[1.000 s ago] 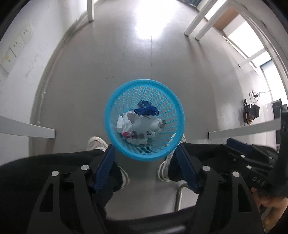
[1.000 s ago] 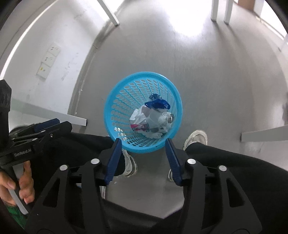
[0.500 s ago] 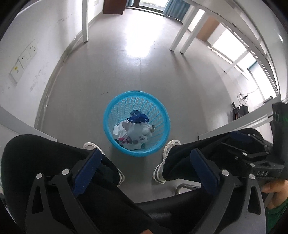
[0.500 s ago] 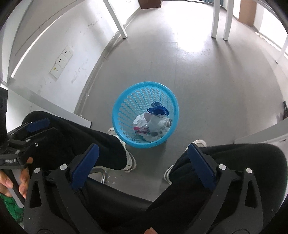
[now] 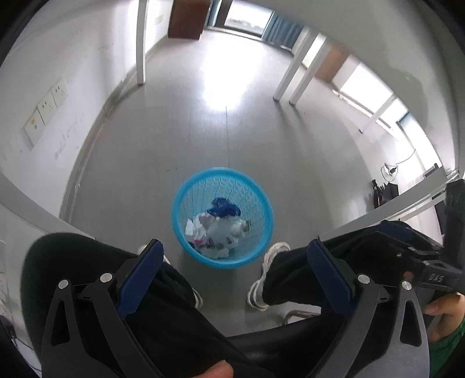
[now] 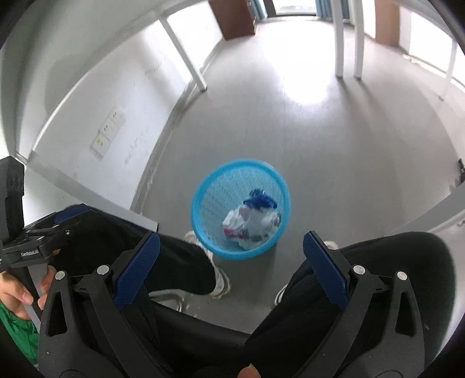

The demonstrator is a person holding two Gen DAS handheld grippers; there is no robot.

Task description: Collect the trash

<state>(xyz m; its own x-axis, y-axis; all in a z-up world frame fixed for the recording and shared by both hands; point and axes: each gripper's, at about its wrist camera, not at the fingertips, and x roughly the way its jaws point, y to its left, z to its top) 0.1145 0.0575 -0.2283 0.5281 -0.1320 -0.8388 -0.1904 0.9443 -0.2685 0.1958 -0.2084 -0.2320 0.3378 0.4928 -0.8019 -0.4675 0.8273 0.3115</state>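
Note:
A blue mesh waste basket (image 5: 268,209) stands on the grey floor between a seated person's feet. It holds crumpled white wrappers (image 5: 216,229) and a dark blue scrap (image 5: 223,208). My left gripper (image 5: 234,250) hangs well above it, jaws wide open and nothing between the blue pads (image 5: 139,276). In the right wrist view the same basket (image 6: 197,197) and its trash (image 6: 250,221) lie below my right gripper (image 6: 231,239), which is also wide open and holds nothing. Each gripper shows at the edge of the other's view, held in a hand (image 6: 14,290).
The person's black-trousered legs (image 5: 87,276) and white shoes (image 5: 267,261) flank the basket. A chair's metal frame (image 6: 171,296) shows below. White table legs (image 5: 141,43) stand further off, with wall sockets (image 5: 46,110) on the left wall and a brown cabinet (image 5: 186,20) at the far end.
Both grippers have opened wide and risen away from the basket, which now looks smaller and farther. More of the room and the person's legs has come into view.

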